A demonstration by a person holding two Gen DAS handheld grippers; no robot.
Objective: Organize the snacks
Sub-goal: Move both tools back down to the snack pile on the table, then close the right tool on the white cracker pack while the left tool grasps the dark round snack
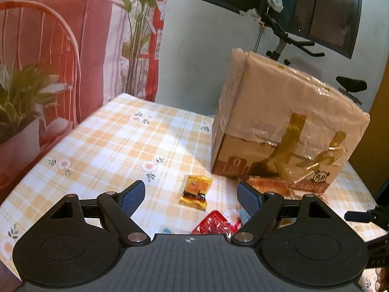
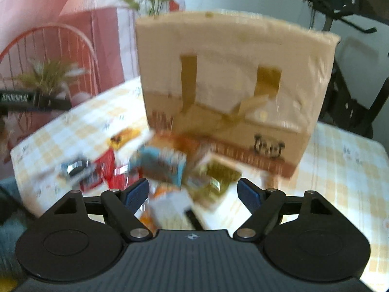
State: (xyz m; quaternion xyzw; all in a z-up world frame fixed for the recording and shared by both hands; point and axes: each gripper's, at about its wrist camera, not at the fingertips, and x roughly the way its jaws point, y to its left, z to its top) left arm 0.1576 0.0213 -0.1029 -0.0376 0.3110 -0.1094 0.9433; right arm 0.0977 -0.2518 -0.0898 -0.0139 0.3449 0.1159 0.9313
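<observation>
Between the left tongs (image 1: 190,192), whose blue pads stand wide apart with nothing gripped, lies bare checked cloth. Just below and inside the right-hand pad a red packet (image 1: 214,223) shows, partly hidden by the tool's body. A little ahead of the gap, slightly right of its centre line, lies the yellow snack packet (image 1: 195,191), flat on the bench (image 1: 102,146), its long axis running away from the tongs and tilted slightly. It sits alone, apart from the other snacks.

The right tongs (image 2: 193,192) are likewise spread wide and hold nothing. This view is blurred, so details are uncertain. Directly in and just beyond the gap is a heap of snacks: an orange-and-white packet (image 2: 167,204) nearest, a green-gold one (image 2: 214,177) toward the right pad, a blue box (image 2: 160,165) behind, and red packets (image 2: 104,172) off to the left.

Farther on, past both pairs, stands the taped cardboard box (image 1: 282,121), seemingly closed, right of the left tongs' line and straight ahead of the right.

Judging from this, the yellow packet falls to the left hand and the heap to the right; the left needs only a short reach forward, the pads closing across the packet's narrow width.
</observation>
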